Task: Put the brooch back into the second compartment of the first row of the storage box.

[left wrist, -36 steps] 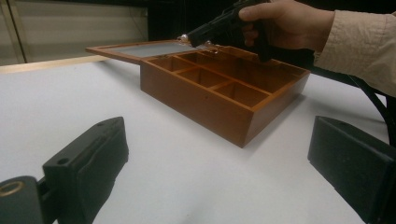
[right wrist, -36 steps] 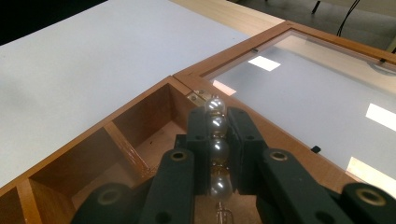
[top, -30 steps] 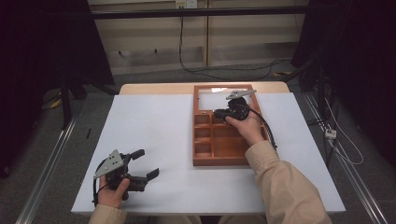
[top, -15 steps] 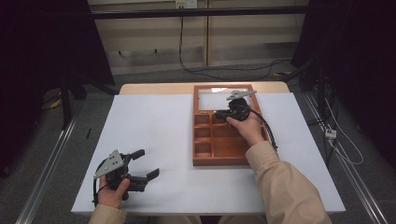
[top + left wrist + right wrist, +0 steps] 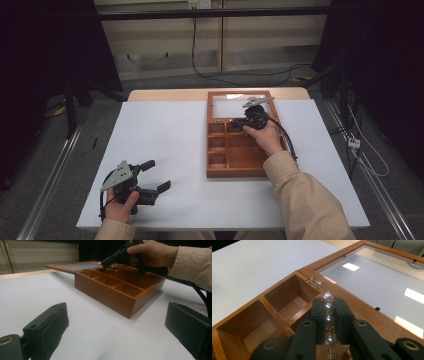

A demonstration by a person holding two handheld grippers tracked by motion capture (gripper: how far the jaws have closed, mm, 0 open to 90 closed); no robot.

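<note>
White table carries a wooden compartment box with its glass lid folded flat open behind it. The right gripper hangs over the box's far compartments, and its fingers are clamped on a string of pearl beads. In the right gripper view the beads run in a line straight along the fingers, one bead poking out past the tips and another trailing back between the pads. The small compartment next to the brass hinge lies just ahead of and below the fingertips, slightly to their left, so a short dip that way looks like what placing the beads calls for. The left gripper rests well apart at the near left of the table, fingers spread wide with nothing between them; the right hand is plainly the nearer one.
</note>
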